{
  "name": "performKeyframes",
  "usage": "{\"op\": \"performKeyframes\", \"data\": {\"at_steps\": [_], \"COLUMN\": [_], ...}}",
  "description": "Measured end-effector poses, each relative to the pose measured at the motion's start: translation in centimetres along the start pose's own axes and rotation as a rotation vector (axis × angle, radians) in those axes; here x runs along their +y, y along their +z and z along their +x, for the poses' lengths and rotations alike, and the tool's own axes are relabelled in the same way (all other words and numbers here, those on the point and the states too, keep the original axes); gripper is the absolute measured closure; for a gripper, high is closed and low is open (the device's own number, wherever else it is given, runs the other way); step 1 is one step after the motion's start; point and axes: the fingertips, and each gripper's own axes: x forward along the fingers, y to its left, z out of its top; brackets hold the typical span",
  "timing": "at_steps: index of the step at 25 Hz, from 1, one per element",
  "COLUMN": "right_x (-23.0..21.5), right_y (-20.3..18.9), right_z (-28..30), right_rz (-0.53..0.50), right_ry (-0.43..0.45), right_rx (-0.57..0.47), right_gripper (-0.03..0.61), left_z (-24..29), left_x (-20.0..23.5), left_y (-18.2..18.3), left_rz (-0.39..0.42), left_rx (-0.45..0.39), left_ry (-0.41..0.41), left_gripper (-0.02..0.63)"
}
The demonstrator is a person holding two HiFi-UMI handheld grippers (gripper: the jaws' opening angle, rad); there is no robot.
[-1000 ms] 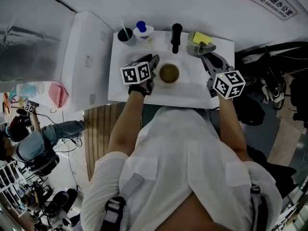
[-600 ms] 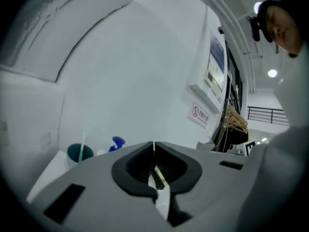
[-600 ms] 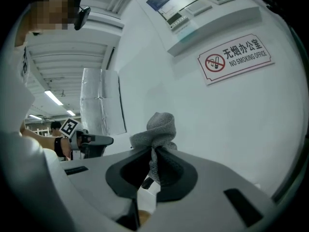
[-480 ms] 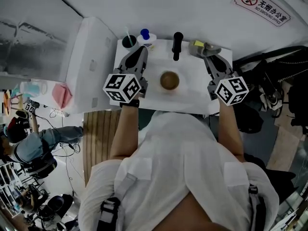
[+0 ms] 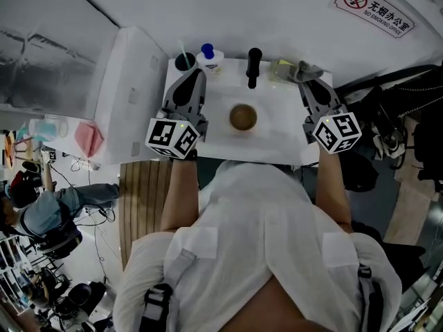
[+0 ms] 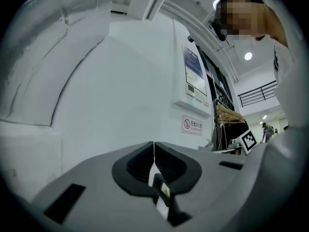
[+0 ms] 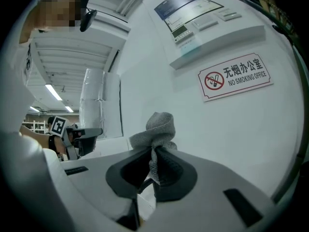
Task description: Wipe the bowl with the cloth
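Bowl (image 5: 243, 117): centre of white table (image 5: 277, 141). Left gripper (image 5: 194, 77), left of bowl: jaws clenched together, nothing between them. Right gripper (image 7: 153, 154), right of bowl: grasping grey cloth (image 7: 156, 128). Wall sign (image 7: 235, 76) beyond bowl reads "无烟办公室 NO SMOKING OFFICE".

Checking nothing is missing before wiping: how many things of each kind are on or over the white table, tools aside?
bowl: 1
cloth: 1
dark cup: 1
blue-capped bottle: 1
black upright cylinder: 1
yellow sponge: 1
Total: 6
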Motion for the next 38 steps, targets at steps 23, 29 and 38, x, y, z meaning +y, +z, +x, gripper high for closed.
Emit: {"op": "performKeyframes", "data": {"at_steps": [23, 29, 38], "right_x": [-0.06, -0.13, -0.01], "right_y": [-0.17, -0.36, -0.51], "right_z": [0.17, 0.32, 0.38], "right_rz": [-0.015, -0.018, -0.02], "right_ry": [0.002, 0.005, 0.005], "right_rx": [0.015, 0.021, 0.022], "right_gripper": [0.537, 0.537, 0.537], "left_z": [0.27, 0.41, 0.54], "left_x": [-0.11, -0.12, -0.22], "left_y": [-0.14, -0.25, -0.5], "left_rz": [-0.009, -0.012, -0.024], "left_rx": [-0.002, -0.001, -0.001], "left_ry": [-0.016, -0.017, -0.024], "left_gripper": [0.6, 0.6, 0.6]}}
